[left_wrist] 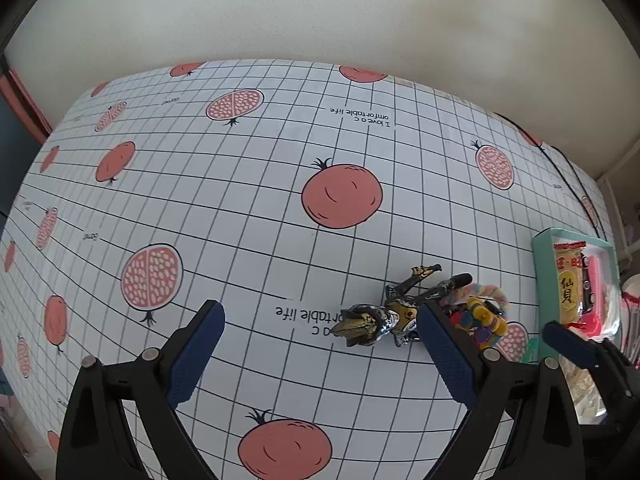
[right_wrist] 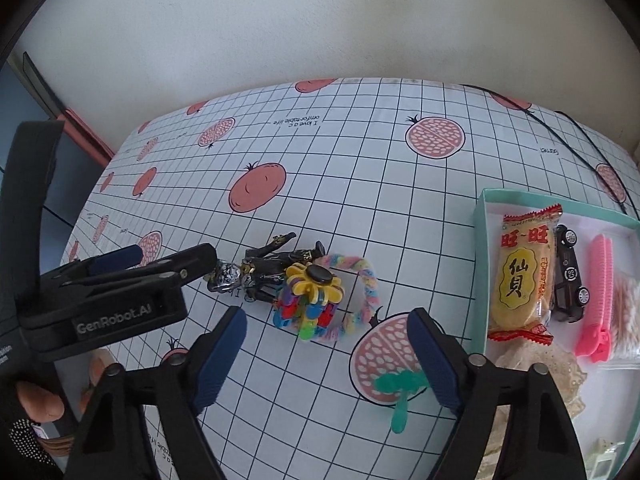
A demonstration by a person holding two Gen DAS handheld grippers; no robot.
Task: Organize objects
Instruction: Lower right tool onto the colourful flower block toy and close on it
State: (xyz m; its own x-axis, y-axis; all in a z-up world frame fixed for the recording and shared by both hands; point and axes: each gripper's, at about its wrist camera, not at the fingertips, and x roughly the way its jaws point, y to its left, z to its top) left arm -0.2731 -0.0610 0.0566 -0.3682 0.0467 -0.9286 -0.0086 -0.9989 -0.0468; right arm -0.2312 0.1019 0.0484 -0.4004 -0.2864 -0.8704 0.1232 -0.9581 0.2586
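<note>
A black, silver and gold action figure (left_wrist: 384,316) (right_wrist: 260,272) lies on the pomegranate-print tablecloth. A multicoloured flower-shaped block toy (right_wrist: 312,292) (left_wrist: 480,320) leans against it, inside a pastel twisted ring (right_wrist: 368,280). My left gripper (left_wrist: 318,308) (right_wrist: 176,254) is open, low over the cloth, with its right finger beside the figure's body and nothing between the pads. My right gripper (right_wrist: 328,312) is open just in front of the block toy and is empty. A small green plastic piece (right_wrist: 400,392) lies near its right finger.
A teal tray (right_wrist: 480,260) (left_wrist: 538,264) at the right holds a rice cracker packet (right_wrist: 520,276), a black toy car (right_wrist: 568,276), a pink clip (right_wrist: 596,300) and other items. A black cable (right_wrist: 560,140) crosses the far right. A hand (right_wrist: 40,400) holds the left gripper.
</note>
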